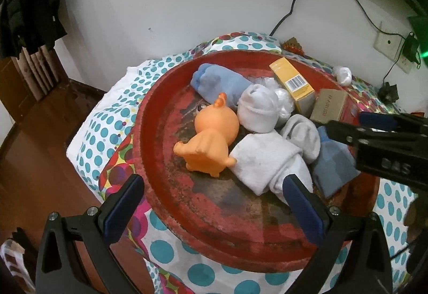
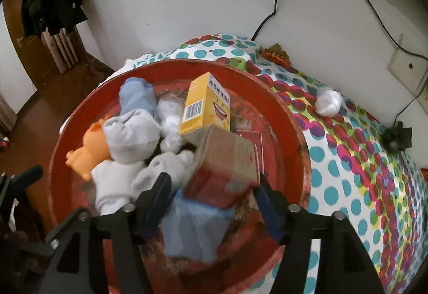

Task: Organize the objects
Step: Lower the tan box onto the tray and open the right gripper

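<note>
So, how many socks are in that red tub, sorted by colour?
Blue socks: 2, one at the back, one greyer at the front right
White socks: 3, one rolled, one folded, one greyish bundle
Total: 5

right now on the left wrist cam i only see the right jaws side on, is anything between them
Observer: Yes. A brown and red box sits between the right gripper's jaws, which stand wide and are not pressing it.
Operator: whats under it
Observer: It rests tilted on a folded blue cloth.
Operator: anything hidden behind the box
Observer: A flat dark red item lies on the floor of the red tray, just behind the box.
</note>
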Motion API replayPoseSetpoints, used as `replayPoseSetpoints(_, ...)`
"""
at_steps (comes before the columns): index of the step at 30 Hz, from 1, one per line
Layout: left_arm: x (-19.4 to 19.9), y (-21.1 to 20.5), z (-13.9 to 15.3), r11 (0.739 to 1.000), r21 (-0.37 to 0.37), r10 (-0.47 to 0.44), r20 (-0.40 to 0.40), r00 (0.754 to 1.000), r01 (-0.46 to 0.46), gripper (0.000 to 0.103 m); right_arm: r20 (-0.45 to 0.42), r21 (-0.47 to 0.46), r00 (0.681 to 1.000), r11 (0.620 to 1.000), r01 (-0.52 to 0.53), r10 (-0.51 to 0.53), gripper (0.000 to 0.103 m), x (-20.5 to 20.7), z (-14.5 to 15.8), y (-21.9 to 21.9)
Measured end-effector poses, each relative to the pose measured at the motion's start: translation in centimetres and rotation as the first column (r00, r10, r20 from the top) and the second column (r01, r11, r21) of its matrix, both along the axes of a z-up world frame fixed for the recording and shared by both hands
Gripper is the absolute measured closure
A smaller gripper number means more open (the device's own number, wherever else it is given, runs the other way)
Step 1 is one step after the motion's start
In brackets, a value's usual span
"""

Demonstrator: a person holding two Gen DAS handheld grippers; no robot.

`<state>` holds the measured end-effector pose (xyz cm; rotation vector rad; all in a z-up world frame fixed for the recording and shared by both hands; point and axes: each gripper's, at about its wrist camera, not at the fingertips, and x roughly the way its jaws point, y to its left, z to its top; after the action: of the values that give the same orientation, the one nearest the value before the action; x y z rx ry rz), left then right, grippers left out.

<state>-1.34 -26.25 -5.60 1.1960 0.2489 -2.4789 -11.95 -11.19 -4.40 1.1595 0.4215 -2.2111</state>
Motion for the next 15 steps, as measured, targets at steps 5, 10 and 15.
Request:
replayPoseSetpoints(5, -0.1, 0.2, 0.1, 1.0, -0.007, -0.006, -0.003, 1.0, 0.006, 0.0, -0.007, -0.018, 1.0, 1.0, 0.016, -0.017, 0.032, 1.5, 1.1, 1.6)
replayPoseSetpoints(10, -0.3, 0.5, 0.1, 1.0, -0.013, -0.006, 0.015, 1.0, 0.006, 0.0, 0.015, -0.042, 0.999, 0.998, 0.048, -0.048, 0.031, 3.5, 1.2, 3.7)
replayPoseSetpoints(15, -0.3, 1.0, 0.2, 1.0, -0.023, -0.01, 0.012, 1.0, 0.011, 0.0, 0.049, -0.047, 0.999, 0.999, 0.024, -0.022, 0.031, 5.2, 0.4, 4.7)
